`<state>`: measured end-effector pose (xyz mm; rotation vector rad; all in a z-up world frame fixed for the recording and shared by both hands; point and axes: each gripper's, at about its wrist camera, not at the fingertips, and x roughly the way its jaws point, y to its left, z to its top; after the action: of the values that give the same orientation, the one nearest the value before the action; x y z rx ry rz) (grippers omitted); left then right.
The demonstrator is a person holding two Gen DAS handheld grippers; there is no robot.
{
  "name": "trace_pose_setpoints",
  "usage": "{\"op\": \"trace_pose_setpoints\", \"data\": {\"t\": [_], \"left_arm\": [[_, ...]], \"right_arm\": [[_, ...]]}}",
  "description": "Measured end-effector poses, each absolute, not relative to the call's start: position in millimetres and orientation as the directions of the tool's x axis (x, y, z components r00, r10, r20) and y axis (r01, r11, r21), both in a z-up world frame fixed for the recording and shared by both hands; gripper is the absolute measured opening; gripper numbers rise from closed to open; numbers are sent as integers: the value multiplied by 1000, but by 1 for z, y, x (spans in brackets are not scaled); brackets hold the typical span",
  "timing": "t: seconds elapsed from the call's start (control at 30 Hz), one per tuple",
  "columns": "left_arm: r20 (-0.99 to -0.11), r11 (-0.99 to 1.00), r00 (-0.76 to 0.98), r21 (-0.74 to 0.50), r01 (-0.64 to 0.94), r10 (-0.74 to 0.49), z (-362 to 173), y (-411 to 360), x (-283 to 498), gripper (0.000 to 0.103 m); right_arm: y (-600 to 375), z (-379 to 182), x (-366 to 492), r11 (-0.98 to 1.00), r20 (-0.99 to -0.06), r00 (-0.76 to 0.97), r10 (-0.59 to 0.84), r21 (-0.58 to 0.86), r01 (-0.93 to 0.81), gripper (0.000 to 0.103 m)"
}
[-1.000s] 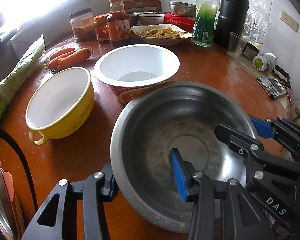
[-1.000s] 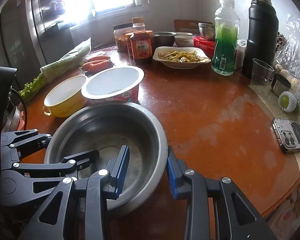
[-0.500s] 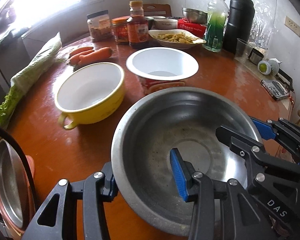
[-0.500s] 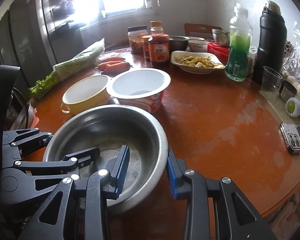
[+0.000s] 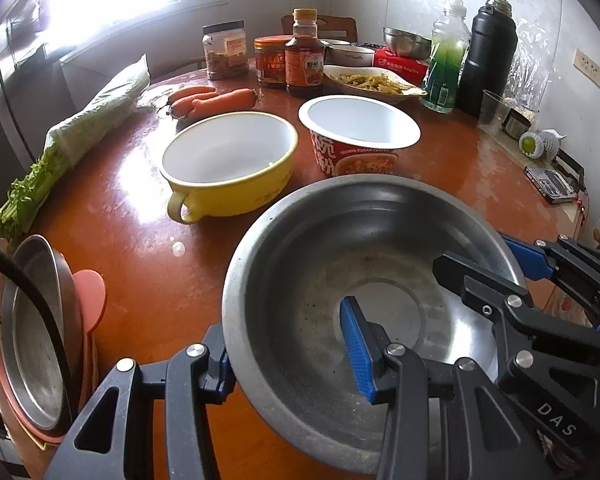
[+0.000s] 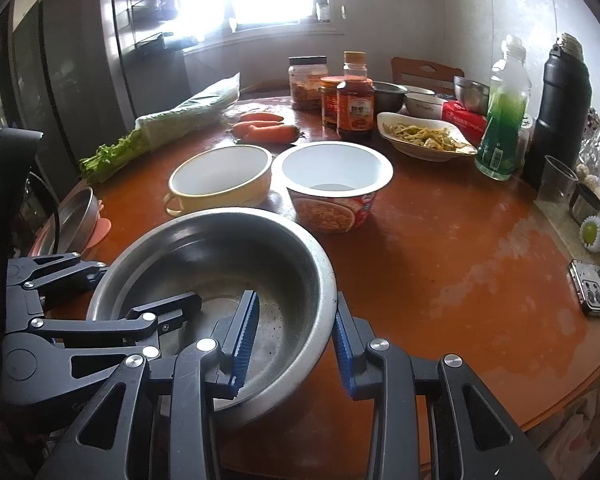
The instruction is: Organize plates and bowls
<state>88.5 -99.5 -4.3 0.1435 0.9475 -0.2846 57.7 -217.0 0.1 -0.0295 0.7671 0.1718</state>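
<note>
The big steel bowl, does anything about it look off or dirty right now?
The steel bowl, gripped on opposite rims by the left gripper and right gripper, shows dark specks and dull residue inside. No dents or spills visible.

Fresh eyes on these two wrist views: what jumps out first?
The big steel basin fills the foreground, with the left gripper and the right gripper each clamped over its rim on opposite sides. Just behind it stand a yellow bowl with a handle and a red instant-noodle bowl, side by side on the orange table. Bright window glare washes out the far left.
</note>
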Motion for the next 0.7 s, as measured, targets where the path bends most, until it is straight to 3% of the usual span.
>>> {"op": "trace_pose_setpoints", "data": {"t": [0.7], "left_arm": [[-809, 944, 557, 7, 329, -187, -11, -106, 82, 46]], "right_arm": [[-220, -15, 49, 990, -712, 692, 121, 32, -140, 38]]}}
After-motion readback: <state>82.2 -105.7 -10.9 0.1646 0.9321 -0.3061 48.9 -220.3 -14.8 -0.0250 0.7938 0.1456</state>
